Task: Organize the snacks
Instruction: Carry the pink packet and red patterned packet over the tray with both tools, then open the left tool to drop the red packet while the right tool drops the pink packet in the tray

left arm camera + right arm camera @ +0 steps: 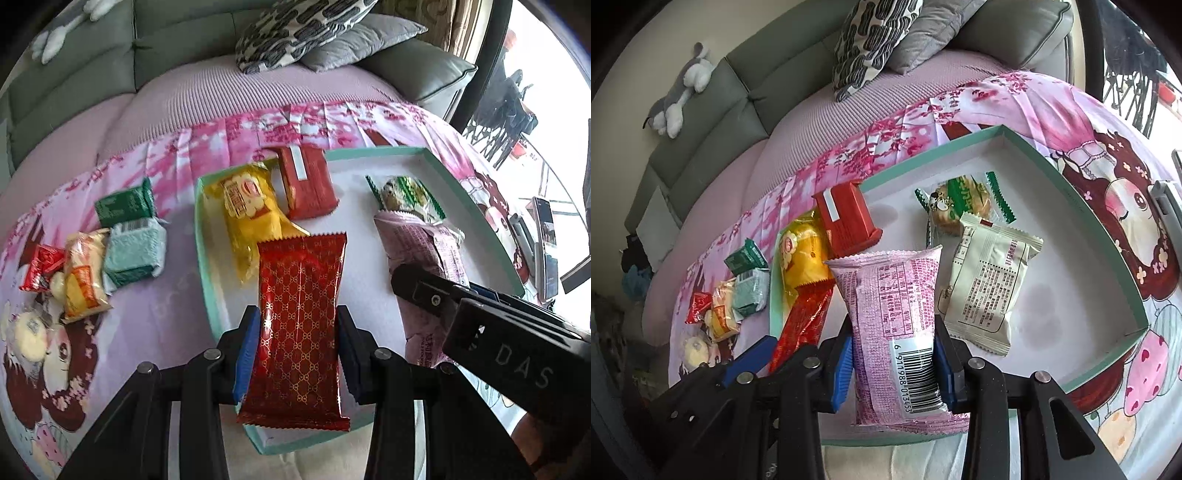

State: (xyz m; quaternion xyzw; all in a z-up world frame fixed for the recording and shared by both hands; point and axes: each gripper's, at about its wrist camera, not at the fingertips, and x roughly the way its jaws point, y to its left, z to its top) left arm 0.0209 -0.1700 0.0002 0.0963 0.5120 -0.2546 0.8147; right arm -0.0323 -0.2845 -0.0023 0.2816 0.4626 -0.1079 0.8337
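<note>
A shallow teal-rimmed white tray [201, 236] [1108, 236] lies on a pink printed cloth. My left gripper [295, 350] is shut on a red gold-patterned snack pack [301, 325] over the tray's near left part; the pack also shows in the right wrist view [801, 325]. My right gripper [894, 365] is shut on a pink snack pack [894, 314] [424, 243] over the tray's near edge. In the tray lie a yellow pack [247, 210] [803, 254], a red box-like pack [306, 184] [846, 218], a green-edged cookie pack [406, 195] [960, 203] and a white pack [986, 280].
Left of the tray on the cloth sit loose snacks: green packs [127, 229] [748, 284], an orange-yellow pack [83, 277], a small red pack [38, 269] and a pale round one [696, 349]. A grey sofa with cushions [306, 33] is behind. A phone [546, 243] lies at the right.
</note>
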